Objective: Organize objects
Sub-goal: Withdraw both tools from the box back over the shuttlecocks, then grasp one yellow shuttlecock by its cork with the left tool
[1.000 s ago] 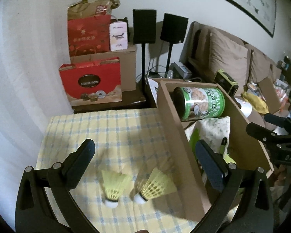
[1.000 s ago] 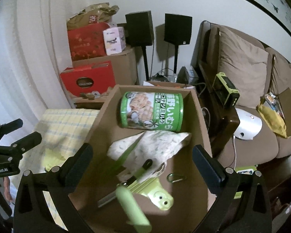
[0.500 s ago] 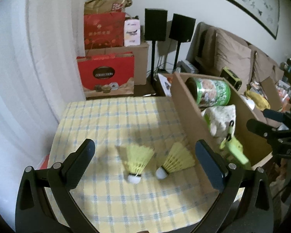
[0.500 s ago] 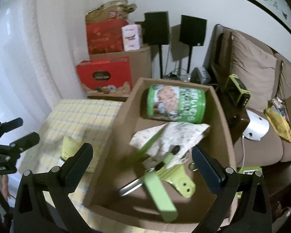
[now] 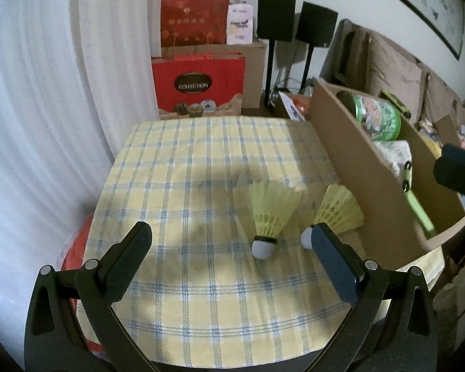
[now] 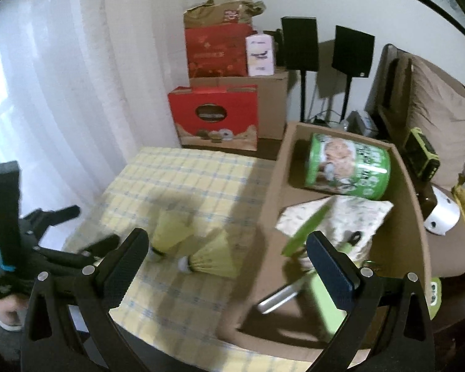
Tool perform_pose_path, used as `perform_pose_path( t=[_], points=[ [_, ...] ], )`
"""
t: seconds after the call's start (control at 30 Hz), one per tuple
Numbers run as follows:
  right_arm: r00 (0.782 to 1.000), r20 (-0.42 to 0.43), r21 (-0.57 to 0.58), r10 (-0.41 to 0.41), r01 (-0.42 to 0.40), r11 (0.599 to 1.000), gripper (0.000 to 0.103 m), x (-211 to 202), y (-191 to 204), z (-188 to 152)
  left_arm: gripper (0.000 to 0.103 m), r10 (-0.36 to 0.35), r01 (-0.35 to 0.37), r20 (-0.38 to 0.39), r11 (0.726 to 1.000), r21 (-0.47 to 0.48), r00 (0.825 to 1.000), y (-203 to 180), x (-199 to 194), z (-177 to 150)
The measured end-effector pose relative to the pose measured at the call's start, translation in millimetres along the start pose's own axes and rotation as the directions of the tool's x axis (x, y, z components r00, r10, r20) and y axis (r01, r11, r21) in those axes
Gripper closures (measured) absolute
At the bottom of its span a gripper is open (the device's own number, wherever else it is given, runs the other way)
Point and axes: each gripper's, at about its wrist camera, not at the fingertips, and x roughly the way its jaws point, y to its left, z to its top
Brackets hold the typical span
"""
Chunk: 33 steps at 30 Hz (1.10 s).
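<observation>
Compared with a second ago, both cameras are seen to have drawn back and up from the counter (image 5: pixel 183 186); more of the yellow checked cloth is exposed, and the two shuttlecocks, formerly close under the left gripper (image 5: pixel 231 235), now lie farther ahead of it. The right gripper (image 6: pixel 226 241) view has been shifted left, so that the shuttlecocks are now included.

The jaws of both grippers are spread wide and nothing is held.

The left shuttlecock (image 5: pixel 271 209) and the right shuttlecock (image 5: pixel 334 210) lie on the cloth near the counter's near right, cork ends toward the camera, just left of the cardboard box (image 5: pixel 356 158); the right one is partly covered by the left gripper's right finger.

Inside the box a green can (image 6: pixel 347 167) lies at the far end; a patterned cloth (image 6: pixel 341 214) and green-handled tools (image 6: pixel 325 297) are nearer.

Beyond the counter red gift boxes (image 5: pixel 198 86) and two black speakers (image 5: pixel 294 15) are stacked against the wall; a sofa (image 6: pixel 437 114) stands at the right.
</observation>
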Motion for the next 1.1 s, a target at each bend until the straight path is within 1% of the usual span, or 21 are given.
perform_pose_path(
  t=[0.13,0.27,0.37,0.47,0.6,0.67,0.83,0.9,0.93,1.0,1.1],
  points=[
    [0.999,-0.013,-0.002,0.030,-0.030,1.000,0.001,4,9,2,0.001,-0.017,0.017,-0.025,1.000,0.005,1.000,-3,16,-6],
    [0.998,-0.022,0.006,0.053,-0.053,0.999,0.003,8,13,4,0.007,-0.040,0.041,-0.052,0.999,0.016,0.998,-10,31,-11],
    [0.998,-0.020,0.009,0.060,-0.060,0.998,0.003,7,13,3,0.008,-0.042,0.045,-0.070,0.998,0.034,0.997,-16,40,-13],
    [0.998,-0.016,0.010,0.060,-0.060,0.998,0.003,5,10,3,0.008,-0.053,0.055,-0.049,0.997,0.048,0.997,-22,38,-15],
    [0.998,-0.010,0.019,0.063,-0.063,0.998,0.004,0,5,3,0.008,-0.119,0.120,-0.014,0.988,0.095,0.993,-34,31,-14],
    [0.998,-0.006,0.023,0.061,-0.061,0.998,0.005,-1,2,4,0.009,-0.150,0.151,-0.017,0.980,0.130,0.989,-43,31,-13],
    [0.999,0.001,0.032,0.053,-0.053,0.998,0.005,-5,-5,4,0.021,-0.198,0.204,-0.050,0.950,0.238,0.979,-72,38,-14],
    [0.999,0.001,0.037,0.051,-0.051,0.998,0.005,-5,-8,4,0.030,-0.207,0.220,-0.077,0.938,0.268,0.975,-82,44,-15],
    [0.999,0.001,0.038,0.049,-0.049,0.998,0.006,-6,-9,4,0.032,-0.207,0.224,-0.087,0.935,0.276,0.974,-85,46,-14],
    [0.999,0.002,0.043,0.048,-0.049,0.998,0.007,-6,-12,3,0.043,-0.219,0.243,-0.113,0.926,0.290,0.969,-90,54,-13],
    [0.999,0.002,0.049,0.047,-0.047,0.998,0.007,-7,-16,2,0.050,-0.221,0.256,-0.144,0.917,0.306,0.964,-94,64,-13]
  ],
)
